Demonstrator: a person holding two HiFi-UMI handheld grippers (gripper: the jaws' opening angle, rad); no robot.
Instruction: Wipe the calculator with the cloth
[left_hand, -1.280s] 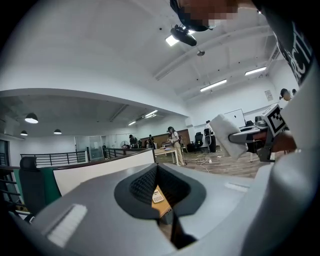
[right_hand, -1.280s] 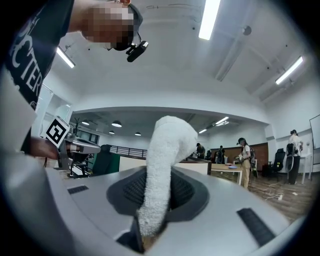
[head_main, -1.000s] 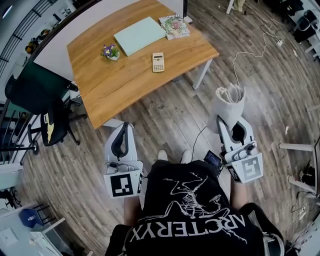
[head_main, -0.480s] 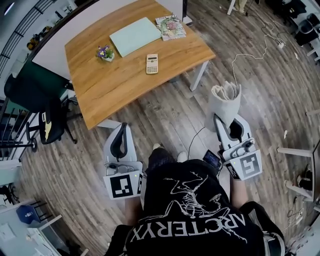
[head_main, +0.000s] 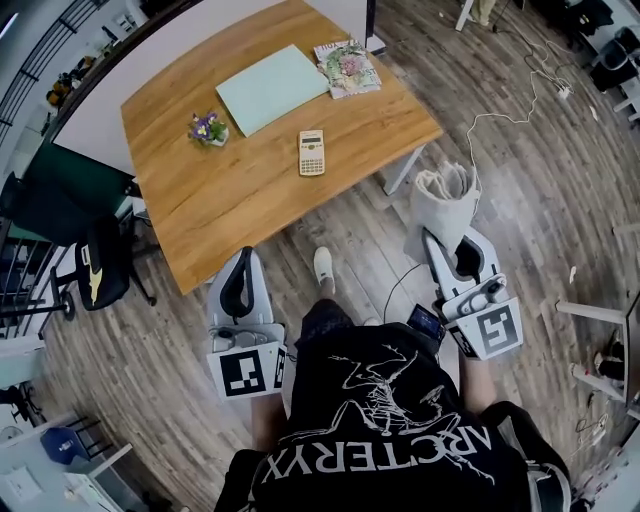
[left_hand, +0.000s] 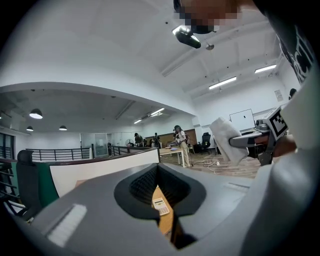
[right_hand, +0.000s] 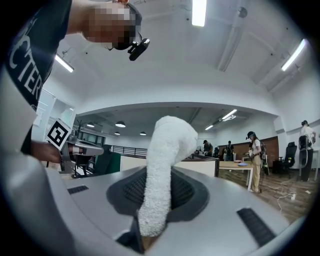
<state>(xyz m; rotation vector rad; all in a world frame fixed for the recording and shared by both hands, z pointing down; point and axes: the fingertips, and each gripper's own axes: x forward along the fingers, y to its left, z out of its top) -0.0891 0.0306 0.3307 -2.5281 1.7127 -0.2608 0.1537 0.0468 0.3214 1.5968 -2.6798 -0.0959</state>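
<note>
Right claw (right_hand: 152, 210) is clamped on the soft, floppy cloth (right_hand: 170, 145), left claw (left_hand: 159, 192) closed w/ nothing in it; calculator (head_main: 312, 152), well ahead of both, looks light and prob slides, so pin an edge.

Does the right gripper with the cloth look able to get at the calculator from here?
Probably not yet: the right gripper and cloth hang over the floor, apart from the table. The calculator lies unobstructed near the table's front edge; a step closer should do.

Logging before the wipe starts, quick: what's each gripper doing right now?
Left gripper: shut, nothing between its jaws.
Right gripper: shut on the white cloth.
</note>
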